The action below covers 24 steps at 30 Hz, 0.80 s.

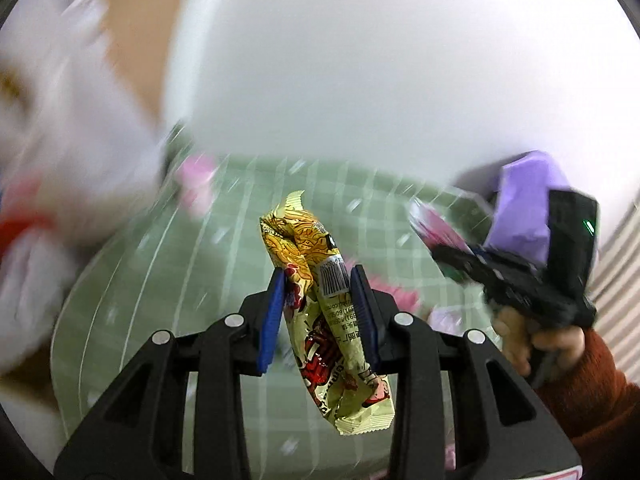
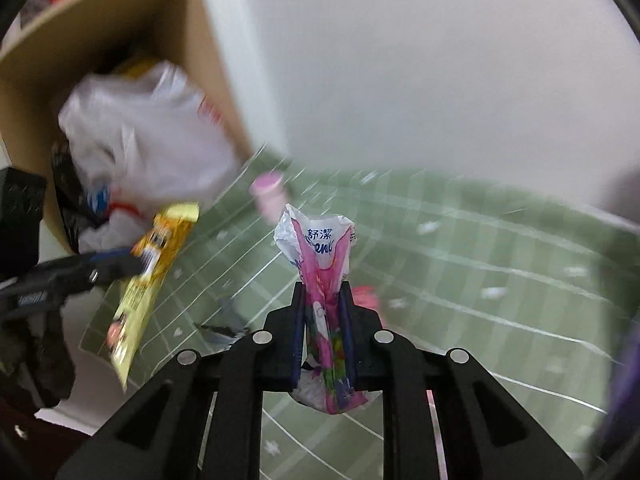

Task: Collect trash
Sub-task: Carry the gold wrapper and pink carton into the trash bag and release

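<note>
My left gripper [image 1: 318, 280] is shut on a yellow snack wrapper [image 1: 320, 304] with red print and a barcode, held above the green checked cloth [image 1: 160, 280]. The wrapper also shows in the right wrist view [image 2: 148, 276], with the left gripper [image 2: 132, 266] at its side. My right gripper [image 2: 323, 300] is shut on a pink and white tissue wrapper [image 2: 320, 256], held above the cloth [image 2: 480, 280]. The right gripper also shows in the left wrist view [image 1: 444, 250], with the pink wrapper [image 1: 436, 228] in it.
A cardboard box [image 2: 200, 40] stands at the cloth's far left, holding a white plastic bag [image 2: 152, 136] and other trash. Pink scraps [image 2: 268, 188] lie on the cloth. A white wall [image 2: 440, 60] is behind. The bag is blurred in the left wrist view [image 1: 60, 160].
</note>
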### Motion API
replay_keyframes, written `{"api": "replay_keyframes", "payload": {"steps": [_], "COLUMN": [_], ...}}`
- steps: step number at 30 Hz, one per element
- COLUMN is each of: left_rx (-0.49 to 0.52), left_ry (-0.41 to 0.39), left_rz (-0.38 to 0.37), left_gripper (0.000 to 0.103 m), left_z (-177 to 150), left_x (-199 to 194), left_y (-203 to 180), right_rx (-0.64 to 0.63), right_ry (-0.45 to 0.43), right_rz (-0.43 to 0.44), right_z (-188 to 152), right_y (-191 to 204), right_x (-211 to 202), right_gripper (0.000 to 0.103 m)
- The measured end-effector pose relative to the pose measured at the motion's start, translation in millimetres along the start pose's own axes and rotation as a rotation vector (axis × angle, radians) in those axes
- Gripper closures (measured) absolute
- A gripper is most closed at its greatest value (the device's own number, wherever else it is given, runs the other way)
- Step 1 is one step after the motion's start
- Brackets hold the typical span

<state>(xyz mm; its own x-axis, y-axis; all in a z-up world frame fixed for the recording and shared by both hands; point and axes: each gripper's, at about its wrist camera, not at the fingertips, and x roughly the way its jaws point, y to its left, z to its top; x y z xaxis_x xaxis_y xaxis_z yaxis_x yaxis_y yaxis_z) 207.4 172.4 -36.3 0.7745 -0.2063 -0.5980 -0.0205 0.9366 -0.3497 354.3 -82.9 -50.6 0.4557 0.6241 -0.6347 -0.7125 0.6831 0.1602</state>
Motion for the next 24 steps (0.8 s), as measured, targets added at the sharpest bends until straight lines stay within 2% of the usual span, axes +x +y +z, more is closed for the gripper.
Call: {"api": "replay_keyframes", "payload": {"steps": [6, 11, 15, 18, 24], "left_rx": [0.168, 0.266, 0.379, 0.455, 0.542], "left_ry": [-0.153, -0.207, -0.181, -0.154, -0.077], "left_rz": [-0.151, -0.292, -0.464, -0.576, -0.722], "left_gripper": [0.072, 0.072, 0.072, 0.072, 0.072], "left_z": [56, 76, 71, 59, 23], "left_x": [10, 22, 36, 48, 73], "left_y": [-90, -167, -243, -292, -371], "right_rx": [0.070, 0.151, 0.244, 0.335, 0.490], "right_ry": [-0.149, -0.267, -0.333, -0.351, -0.375], "right_rz": [-0.198, -0.417, -0.595, -0.694, -0.781], "right_z": [-10, -31, -57, -81, -124], "right_y": [-38, -69, -96, -118, -142], "right_x": [-101, -184, -247, -285, -326], "right_gripper": [0.086, 0.086, 0.086, 0.086, 0.086]}}
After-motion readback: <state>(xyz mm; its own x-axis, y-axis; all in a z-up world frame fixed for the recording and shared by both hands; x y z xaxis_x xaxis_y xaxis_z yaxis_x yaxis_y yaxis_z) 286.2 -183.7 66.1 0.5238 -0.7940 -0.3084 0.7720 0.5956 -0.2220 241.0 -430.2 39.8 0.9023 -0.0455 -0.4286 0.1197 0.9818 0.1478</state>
